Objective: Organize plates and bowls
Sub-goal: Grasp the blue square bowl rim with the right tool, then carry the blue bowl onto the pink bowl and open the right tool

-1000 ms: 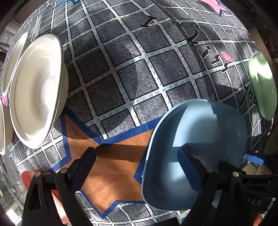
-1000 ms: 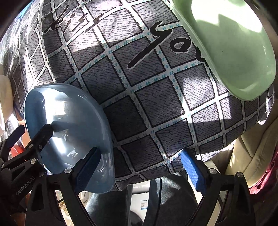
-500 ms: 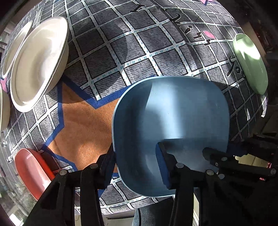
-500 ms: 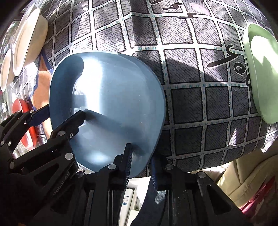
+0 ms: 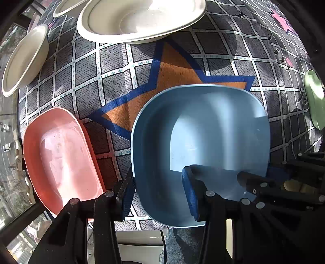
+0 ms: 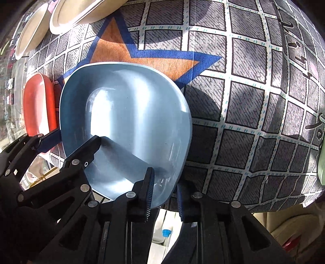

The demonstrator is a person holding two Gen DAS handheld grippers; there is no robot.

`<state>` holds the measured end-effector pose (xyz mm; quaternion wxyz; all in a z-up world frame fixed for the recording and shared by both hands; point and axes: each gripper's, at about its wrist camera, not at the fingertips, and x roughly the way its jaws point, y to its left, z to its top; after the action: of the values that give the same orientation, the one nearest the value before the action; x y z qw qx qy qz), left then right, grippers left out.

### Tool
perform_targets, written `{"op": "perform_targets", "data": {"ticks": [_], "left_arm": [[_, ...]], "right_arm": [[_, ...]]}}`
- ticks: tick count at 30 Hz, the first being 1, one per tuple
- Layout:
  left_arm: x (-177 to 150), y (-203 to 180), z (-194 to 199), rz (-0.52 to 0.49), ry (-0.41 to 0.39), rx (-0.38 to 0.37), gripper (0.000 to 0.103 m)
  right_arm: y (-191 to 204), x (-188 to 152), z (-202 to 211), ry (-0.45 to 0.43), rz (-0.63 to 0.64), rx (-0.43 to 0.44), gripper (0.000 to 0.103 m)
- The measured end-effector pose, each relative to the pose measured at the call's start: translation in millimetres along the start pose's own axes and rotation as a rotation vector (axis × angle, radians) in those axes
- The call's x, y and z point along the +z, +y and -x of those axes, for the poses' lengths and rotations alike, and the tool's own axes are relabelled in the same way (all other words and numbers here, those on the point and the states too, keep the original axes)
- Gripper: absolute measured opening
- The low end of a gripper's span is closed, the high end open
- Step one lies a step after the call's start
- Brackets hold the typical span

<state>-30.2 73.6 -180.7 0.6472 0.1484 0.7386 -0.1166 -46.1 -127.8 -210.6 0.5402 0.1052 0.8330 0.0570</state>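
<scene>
Left claw [image 5: 160,195] and right claw [image 6: 164,196] both clamping the near rim of the blue bowl [image 5: 201,150], having closed from wide open a second ago; carrying it leftward over the desk [image 5: 113,67] toward the glossy pink bowl [image 5: 61,156] (probably nesting next). Smooth, rounded-square plastic; matte white plates [image 5: 140,18] beyond.
</scene>
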Motion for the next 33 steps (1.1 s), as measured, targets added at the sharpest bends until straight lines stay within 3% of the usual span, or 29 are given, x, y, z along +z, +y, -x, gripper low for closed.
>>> {"op": "perform_targets", "data": {"ticks": [6, 10, 18, 27, 33], "left_arm": [[-6, -9, -18, -0.004, -0.014, 0.004, 0.050], [-4, -11, -15, -0.010, -0.014, -0.002, 0.050], [1, 1, -4, -0.008, -0.009, 0.001, 0.050], [5, 39, 36, 0.075, -0.056, 0.029, 0.050], [-3, 89, 55, 0.170, -0.071, 0.059, 0.050]], "right_arm": [[12, -4, -18, -0.004, -0.014, 0.000, 0.023], [6, -19, 3, 0.006, -0.011, 0.001, 0.023], [15, -13, 10, 0.024, -0.002, 0.020, 0.023], [66, -1, 34, 0.002, 0.096, 0.035, 0.023], [121, 14, 44, -0.005, 0.182, 0.071, 0.023]]}}
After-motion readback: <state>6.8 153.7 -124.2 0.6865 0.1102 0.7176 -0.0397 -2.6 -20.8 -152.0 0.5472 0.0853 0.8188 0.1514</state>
